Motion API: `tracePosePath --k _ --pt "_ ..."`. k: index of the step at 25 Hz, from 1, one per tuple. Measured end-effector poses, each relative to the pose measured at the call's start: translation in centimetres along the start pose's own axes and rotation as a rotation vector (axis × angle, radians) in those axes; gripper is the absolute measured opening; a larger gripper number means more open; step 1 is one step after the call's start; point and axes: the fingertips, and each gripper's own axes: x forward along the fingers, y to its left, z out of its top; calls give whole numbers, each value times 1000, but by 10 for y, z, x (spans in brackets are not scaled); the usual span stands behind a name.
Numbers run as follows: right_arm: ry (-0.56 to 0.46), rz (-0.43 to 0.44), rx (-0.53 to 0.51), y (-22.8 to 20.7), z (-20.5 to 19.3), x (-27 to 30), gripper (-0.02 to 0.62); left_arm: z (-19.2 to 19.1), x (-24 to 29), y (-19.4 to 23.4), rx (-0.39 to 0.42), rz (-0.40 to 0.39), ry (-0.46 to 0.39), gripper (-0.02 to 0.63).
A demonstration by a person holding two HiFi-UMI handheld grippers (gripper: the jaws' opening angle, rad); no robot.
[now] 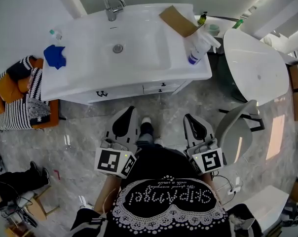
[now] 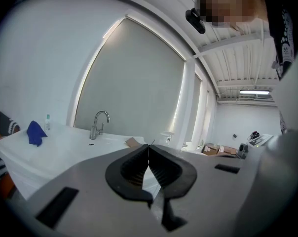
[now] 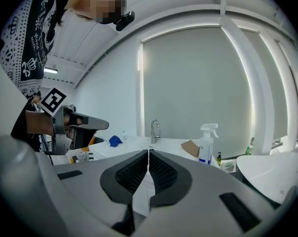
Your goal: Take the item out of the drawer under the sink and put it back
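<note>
1. Grey marbled floor (image 1: 80, 132) surrounds a white desk (image 1: 85, 68) with a basin (image 1: 118, 48) set into it and a chrome faucet (image 1: 112, 6) at its back edge.
2. On the desk, a blue cloth (image 1: 55, 56) lies at the left end with a small clear bottle (image 1: 55, 33) just behind it. A flat piece of cardboard (image 1: 178, 19) sits at the right rear, and a white spray bottle (image 1: 198, 48) stands near the right edge.
3. Two drawers (image 1: 114, 92) under the basin are shut, so the item to be taken out is hidden behind their fronts.
4. The left tongs (image 1: 130, 110) are closed with nothing between them; their tips meet in the left gripper view. They hang above the floor, well short of the drawers.
5. The right tongs (image 1: 188, 117) are also closed and empty, level with the left pair and pointing toward the desk.
6. A white bathtub (image 1: 255, 65) stands to the right of the desk, and striped cushions (image 1: 16, 98) lie to its left.
</note>
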Motion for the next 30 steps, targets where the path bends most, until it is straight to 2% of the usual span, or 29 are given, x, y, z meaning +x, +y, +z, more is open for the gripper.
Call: tracePosePath --k 5,13,23,30 --pt "16 -13 1 1 4 26 20 9 13 20 -41 -21 -16 5" --pt "10 -31 -3 3 5 59 20 26 21 60 -56 14 -80 5" --pt "46 -28 -22 4 3 92 20 26 14 98 -78 82 -87 6" --pt "40 11 -12 8 1 103 20 21 15 104 -103 104 -66 5"
